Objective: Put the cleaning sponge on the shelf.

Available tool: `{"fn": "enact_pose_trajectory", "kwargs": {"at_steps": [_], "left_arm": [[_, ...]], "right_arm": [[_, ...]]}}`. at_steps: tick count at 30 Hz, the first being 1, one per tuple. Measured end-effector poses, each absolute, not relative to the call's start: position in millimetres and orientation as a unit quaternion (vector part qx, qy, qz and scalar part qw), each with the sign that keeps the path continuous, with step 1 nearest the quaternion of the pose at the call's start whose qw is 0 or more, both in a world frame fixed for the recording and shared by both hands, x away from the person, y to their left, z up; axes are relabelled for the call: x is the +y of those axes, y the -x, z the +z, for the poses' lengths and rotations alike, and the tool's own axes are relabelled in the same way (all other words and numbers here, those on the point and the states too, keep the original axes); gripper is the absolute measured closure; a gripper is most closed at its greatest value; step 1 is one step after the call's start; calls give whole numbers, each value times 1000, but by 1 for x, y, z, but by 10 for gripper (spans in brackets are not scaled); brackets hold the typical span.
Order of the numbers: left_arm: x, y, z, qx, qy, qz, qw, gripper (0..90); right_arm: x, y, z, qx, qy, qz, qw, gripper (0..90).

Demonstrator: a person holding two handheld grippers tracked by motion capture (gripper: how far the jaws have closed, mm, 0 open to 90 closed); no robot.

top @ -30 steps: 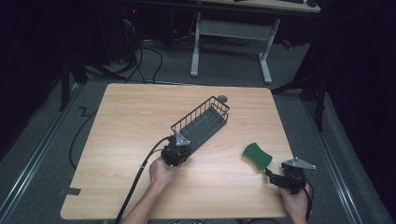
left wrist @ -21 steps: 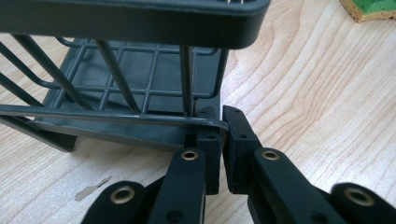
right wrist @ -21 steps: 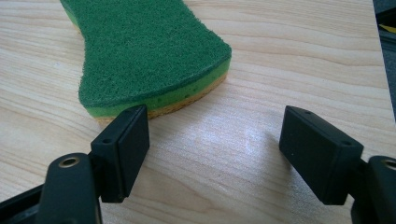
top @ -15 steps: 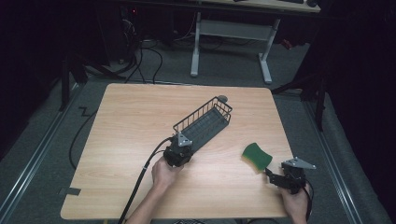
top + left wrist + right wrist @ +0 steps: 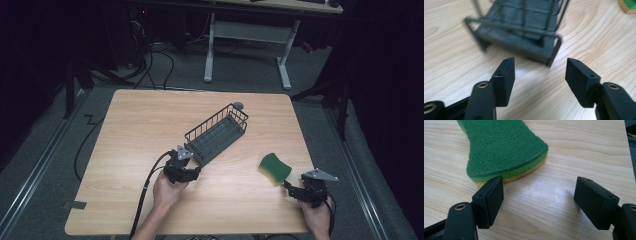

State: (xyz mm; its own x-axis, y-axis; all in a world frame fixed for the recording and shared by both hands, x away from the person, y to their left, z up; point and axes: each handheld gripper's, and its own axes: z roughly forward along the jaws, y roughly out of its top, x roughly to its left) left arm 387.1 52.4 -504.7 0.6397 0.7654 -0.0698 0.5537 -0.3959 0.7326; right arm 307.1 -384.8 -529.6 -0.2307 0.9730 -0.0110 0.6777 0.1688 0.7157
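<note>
A dark wire basket [image 5: 217,134] lies slantwise at mid-table, its near end [image 5: 524,32] just ahead of my left gripper [image 5: 195,169]. That gripper [image 5: 540,72] is open; its jaws have just been opening and nothing is between them. A green scouring sponge [image 5: 275,167] lies flat at the right. My right gripper [image 5: 288,186] sits close behind it, open. In the right gripper view the sponge [image 5: 501,147] ends just beyond the pads of the right gripper [image 5: 539,200], with bare wood between them.
The wooden table [image 5: 140,125] has bare room at the left and back. A cable trails from the left gripper off the front edge. A desk frame [image 5: 245,35] stands on the floor beyond the table. The sponge's corner [image 5: 627,6] peeks in at the left gripper view's top right.
My left gripper has let go of the basket's near end, opened wide and drawn back a little toward the front edge. The basket, sponge and right gripper stay put.
</note>
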Motion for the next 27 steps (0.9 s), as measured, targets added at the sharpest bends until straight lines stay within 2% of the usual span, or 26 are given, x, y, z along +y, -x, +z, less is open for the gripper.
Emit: {"fn": "enact_pose_trajectory", "kwargs": {"at_steps": [12,21,27], "left_arm": [[106,-378,-514,463,-789,180,360,373],[141,-378,-525,512,-761,202,343,362],[154,-379,-532,523,-758,217,325,349]], "right_arm": [[-387,-312,-526,742,-559,294,223,217],[-388,-309,-508,740,-541,320,241,221],[-382,-315,-492,750,-516,336,241,217]]}}
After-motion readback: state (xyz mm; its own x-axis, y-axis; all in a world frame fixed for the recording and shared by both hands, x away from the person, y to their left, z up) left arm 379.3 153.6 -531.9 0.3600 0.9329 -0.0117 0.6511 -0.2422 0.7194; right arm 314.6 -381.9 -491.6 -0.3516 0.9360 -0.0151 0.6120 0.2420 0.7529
